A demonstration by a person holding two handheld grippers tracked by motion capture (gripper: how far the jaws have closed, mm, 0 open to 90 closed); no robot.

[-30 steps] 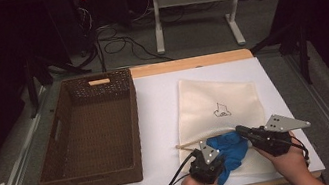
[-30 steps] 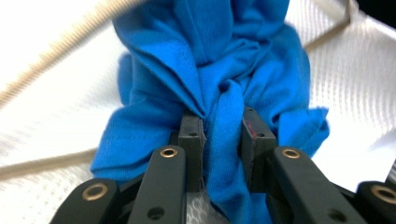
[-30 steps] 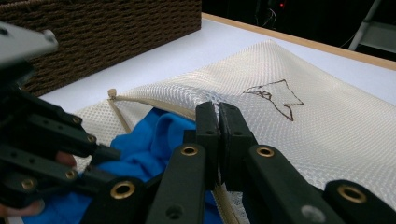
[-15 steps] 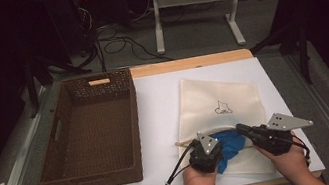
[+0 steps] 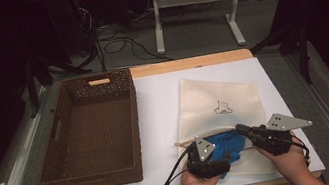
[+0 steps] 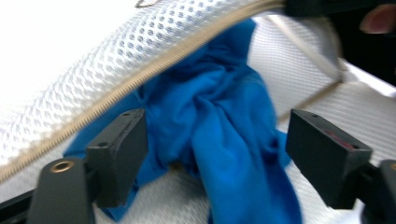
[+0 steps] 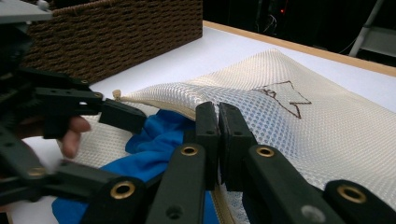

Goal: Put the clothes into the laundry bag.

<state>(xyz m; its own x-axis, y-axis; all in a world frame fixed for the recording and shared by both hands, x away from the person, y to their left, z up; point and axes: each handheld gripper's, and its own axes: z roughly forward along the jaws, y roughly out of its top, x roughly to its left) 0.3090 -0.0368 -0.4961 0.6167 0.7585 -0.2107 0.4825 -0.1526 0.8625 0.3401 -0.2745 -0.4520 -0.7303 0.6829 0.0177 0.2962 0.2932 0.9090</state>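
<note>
**Cloth half in the bag, left jaws open**

Basket (image 5: 90,130) comes first: brown wicker, on the left part of the white table cover (image 5: 157,109), well apart from both hands.

Right of it lies a cream mesh bag (image 5: 220,103), flat, with a small dark drawing on its upper face. Its zipped edge faces the person, and there the upper layer is raised.

At that mouth sits the left gripper (image 5: 207,159), seen in the high view just below the bag's near left corner. Its jaws have just been opening. In the left gripper view they stand wide, one on each side of a bunched blue cloth (image 6: 224,126); the left pad is against a fold of it, the right pad is clear, and neither squeezes it. The cloth lies partly under the lifted mesh and zip, partly out on the bag's lower layer.

Farther right, the right gripper (image 5: 242,129) has its jaws pressed tight together on the bag's upper edge, beside the zip, as the right gripper view shows (image 7: 218,135). It holds that edge up off the cloth. The hand (image 5: 291,165) behind it rests at the table's near edge.
</note>
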